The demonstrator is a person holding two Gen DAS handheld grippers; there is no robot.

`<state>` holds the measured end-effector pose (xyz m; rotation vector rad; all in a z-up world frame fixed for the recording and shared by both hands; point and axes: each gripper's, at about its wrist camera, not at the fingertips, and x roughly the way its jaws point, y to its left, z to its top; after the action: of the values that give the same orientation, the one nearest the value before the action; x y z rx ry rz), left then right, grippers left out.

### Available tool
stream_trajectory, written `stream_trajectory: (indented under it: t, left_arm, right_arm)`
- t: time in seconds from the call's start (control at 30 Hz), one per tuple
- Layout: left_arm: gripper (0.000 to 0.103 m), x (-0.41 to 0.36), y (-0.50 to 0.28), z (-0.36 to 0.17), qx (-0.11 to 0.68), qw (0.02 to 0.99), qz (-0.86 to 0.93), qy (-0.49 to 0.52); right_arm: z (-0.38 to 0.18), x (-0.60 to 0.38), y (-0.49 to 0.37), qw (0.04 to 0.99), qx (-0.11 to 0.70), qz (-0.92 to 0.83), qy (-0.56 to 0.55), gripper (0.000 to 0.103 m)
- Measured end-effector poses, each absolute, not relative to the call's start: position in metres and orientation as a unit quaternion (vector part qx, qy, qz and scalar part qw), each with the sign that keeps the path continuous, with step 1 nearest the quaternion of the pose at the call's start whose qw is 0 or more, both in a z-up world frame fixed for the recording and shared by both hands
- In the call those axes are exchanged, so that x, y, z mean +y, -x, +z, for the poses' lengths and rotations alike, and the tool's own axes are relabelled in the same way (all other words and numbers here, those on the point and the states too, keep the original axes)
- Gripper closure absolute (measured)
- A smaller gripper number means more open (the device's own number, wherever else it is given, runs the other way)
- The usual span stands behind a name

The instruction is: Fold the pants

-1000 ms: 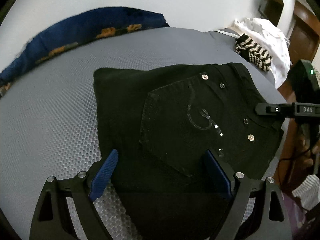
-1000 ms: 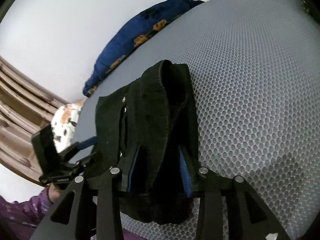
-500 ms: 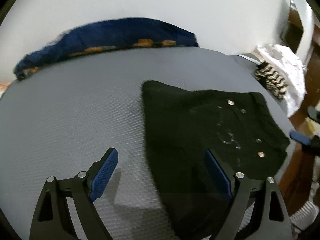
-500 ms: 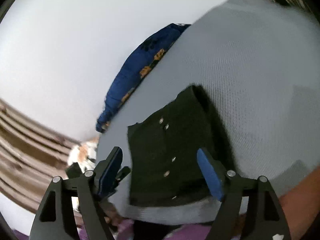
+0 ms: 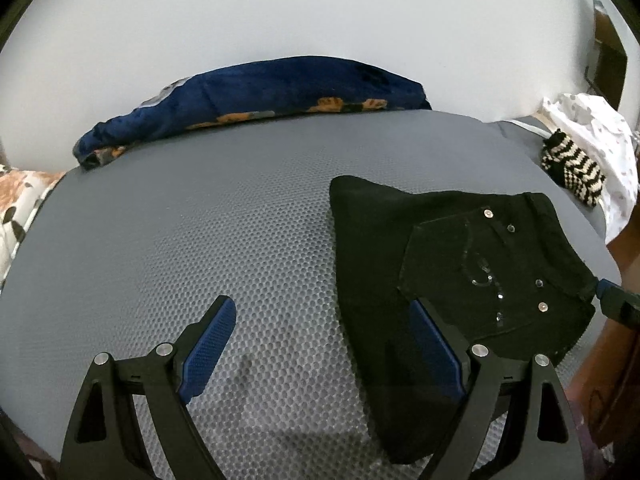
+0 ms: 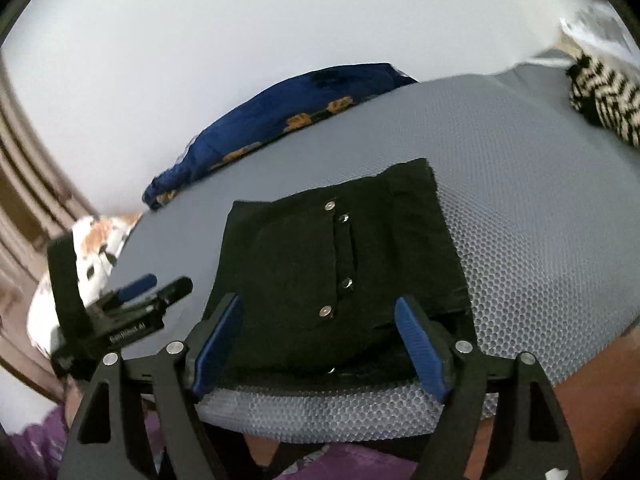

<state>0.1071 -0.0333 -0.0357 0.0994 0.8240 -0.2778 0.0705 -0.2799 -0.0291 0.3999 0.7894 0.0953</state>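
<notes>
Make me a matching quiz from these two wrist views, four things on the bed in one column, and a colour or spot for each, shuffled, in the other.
Things:
1. pants
2. blanket
3. knitted item
4. mattress

Descriptions:
A. grey, honeycomb texture
B. black and white stripes, at the far right edge
C. dark blue with orange prints, along the wall
D. black with metal studs, folded flat near the front edge

Pairs: 1-D, 2-C, 3-B, 4-A

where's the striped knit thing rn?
Striped knit item sits at the mattress's far right corner in both views, against the white spotted cloth, beyond the folded black pants.
</notes>
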Motion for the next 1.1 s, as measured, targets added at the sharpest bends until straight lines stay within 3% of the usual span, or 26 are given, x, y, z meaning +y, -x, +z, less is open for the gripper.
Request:
stream_trajectory:
  t: [0.23, 0.83, 1.1]
  left_arm:
    - [0.014, -0.036, -0.098, -0.032, 0.392, 0.909, -0.124, -0.064]
    - [0.009, -0.029, -0.092, -0.044, 0.385, 0.912, -0.11, -0.086]
    - [0.009, 0.005, -0.117, -0.061, 0.428, 0.893, -0.132, -0.04]
  right_arm:
    - [-0.025, -0.28, -0.066, 0.909, 0.373, 0.037, -0.183, 0.02]
    - [-0.036, -0.33, -0.063, 0.911, 0.356, -0.064, -0.198, 0.019]
    - [-0.06, -0.386, -0.059, 0.872, 0.368, -0.108, -0.304, 0.017]
